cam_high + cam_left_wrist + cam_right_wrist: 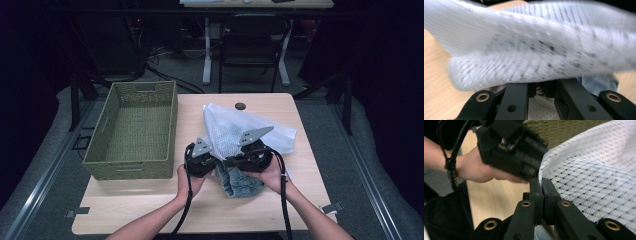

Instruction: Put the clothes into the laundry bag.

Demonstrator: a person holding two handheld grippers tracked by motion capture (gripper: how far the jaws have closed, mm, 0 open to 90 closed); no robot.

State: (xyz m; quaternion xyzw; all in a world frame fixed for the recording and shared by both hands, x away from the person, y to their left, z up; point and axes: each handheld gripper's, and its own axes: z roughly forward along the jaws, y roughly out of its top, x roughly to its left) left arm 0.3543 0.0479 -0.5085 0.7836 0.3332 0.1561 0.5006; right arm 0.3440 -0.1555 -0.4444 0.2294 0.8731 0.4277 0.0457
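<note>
A white mesh bag (240,127) lies in the middle of the wooden table (150,210). A blue-grey garment (240,182) sticks out of its near end, between the person's hands. My left gripper (202,157) sits at the bag's near-left edge. In the left gripper view my left gripper (542,87) has its jaws nearly together on the mesh bag (536,50), with the blue garment (596,83) to the right. My right gripper (252,152) is at the near edge too. In its own view my right gripper (542,185) is shut on the mesh bag (594,177) hem, close to my left gripper (511,152).
A green woven basket (130,162) stands on the table's left half, with nothing in it that I can see. A small black disc (240,106) sits at the far edge. A chair (250,47) and desk legs stand beyond the table. Bare wood lies along the near edge.
</note>
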